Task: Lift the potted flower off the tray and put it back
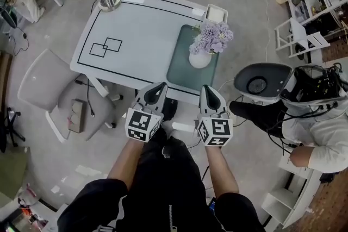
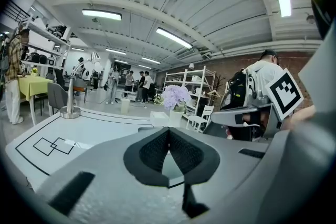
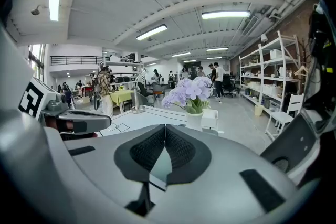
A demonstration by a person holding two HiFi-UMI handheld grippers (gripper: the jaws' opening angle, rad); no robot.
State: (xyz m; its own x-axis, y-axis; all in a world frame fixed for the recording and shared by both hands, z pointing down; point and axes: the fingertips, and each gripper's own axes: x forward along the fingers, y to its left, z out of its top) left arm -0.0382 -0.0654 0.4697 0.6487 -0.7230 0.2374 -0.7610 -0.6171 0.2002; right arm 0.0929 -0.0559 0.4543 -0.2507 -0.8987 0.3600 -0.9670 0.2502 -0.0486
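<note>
Hard to see: in the left gripper view the gripper's own body covers the tray [image 1: 181, 72] and most of the white pot. A seated person [image 1: 321, 141] is cut off by the head view's right edge.

Left gripper [image 1: 158, 87]: jaws closed tip to tip, nothing between them, touching nothing.

Right gripper [image 1: 207, 89]: likewise closed and empty.

We hold both by the table's [image 1: 141, 30] near edge, apart from the plant.

Potted flower [image 1: 209, 44]: stands upright on the tray at the table's right end, long axis vertical, lilac blooms uppermost.
</note>
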